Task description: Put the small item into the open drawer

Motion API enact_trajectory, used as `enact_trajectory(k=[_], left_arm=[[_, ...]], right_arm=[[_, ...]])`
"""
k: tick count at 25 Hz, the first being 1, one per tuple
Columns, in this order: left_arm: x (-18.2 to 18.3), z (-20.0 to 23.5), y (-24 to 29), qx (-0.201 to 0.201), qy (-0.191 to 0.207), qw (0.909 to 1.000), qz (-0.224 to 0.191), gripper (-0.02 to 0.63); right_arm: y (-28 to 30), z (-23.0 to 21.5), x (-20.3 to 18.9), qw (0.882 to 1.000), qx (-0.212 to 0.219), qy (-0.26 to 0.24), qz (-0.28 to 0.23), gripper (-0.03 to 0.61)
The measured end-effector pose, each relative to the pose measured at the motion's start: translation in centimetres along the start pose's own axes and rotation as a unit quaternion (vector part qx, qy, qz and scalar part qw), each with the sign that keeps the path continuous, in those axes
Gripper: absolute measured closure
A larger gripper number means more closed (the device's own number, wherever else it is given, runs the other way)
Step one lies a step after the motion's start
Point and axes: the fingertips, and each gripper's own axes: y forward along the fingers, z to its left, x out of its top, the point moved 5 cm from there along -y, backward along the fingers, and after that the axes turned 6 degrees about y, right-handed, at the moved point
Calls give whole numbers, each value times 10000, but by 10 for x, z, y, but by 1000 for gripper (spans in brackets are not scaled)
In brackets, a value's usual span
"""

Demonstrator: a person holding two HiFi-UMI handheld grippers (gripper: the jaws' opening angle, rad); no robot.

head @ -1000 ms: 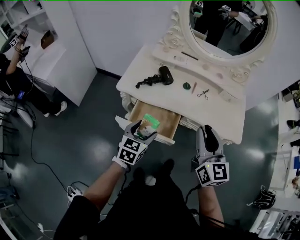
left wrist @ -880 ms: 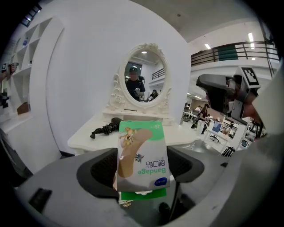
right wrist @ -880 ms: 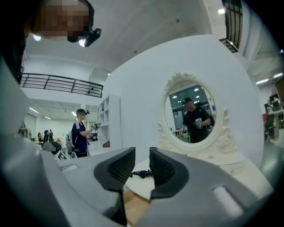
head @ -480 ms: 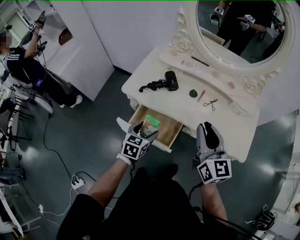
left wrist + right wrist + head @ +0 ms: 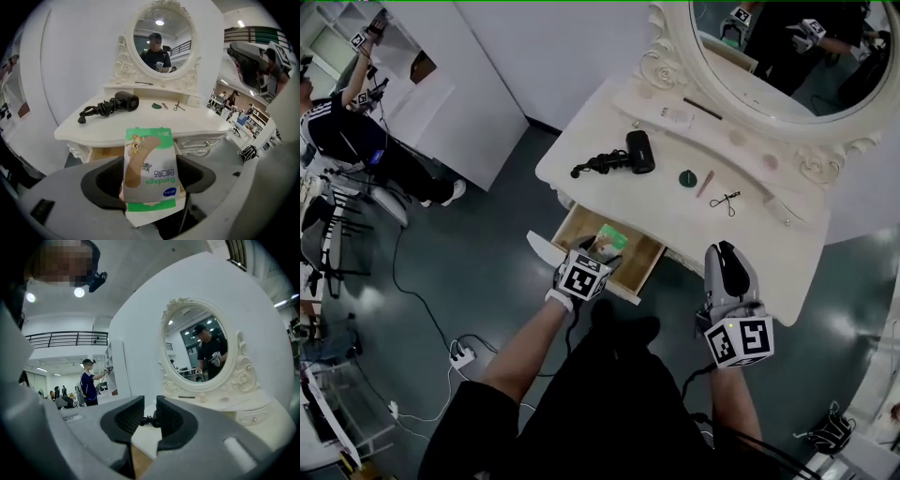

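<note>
Two grippers: left gripper (image 5: 600, 253) is clamped on the bandage packet (image 5: 151, 164), long axis along the jaws, tip over the open drawer (image 5: 635, 260) just ahead; right gripper (image 5: 724, 255) sits nearly closed, empty, well off right.

The person wears a black short-sleeved top (image 5: 609, 412), filling the head view toward six o'clock, with the forearms uncovered below the sleeves. The left gripper (image 5: 600, 251) and right gripper (image 5: 724, 253) have pale grey bodies with black textured jaw pads. Each carries a white cube of black square markers, the right gripper's cube (image 5: 741, 341) at four o'clock.
</note>
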Motion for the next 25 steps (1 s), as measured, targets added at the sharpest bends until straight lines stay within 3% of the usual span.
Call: enact_trajectory(k=[3, 6, 12, 18, 22, 25], left_arm=[[-9, 3, 25, -246, 784, 9954, 502, 270], [-20, 2, 48, -532, 1579, 9813, 966, 270], [-29, 12, 90, -864, 2143, 9641, 1305, 270], [-47, 13, 130, -1123, 2853, 9403, 1476, 270], [-60, 10, 148, -1427, 3055, 9233, 1840, 268], [-55, 4, 157, -1466, 3415, 9104, 1817, 268]], right_arm=[[5, -5, -3, 9997, -249, 29, 45, 501], [9, -9, -5, 9986, -512, 20, 92, 506], [18, -9, -13, 9961, -868, 0, 173, 506], [15, -17, -22, 9919, -1239, -15, 261, 509], [9, -25, -28, 9889, -1460, 27, 287, 511], [3, -29, -34, 9870, -1575, 78, 311, 512]])
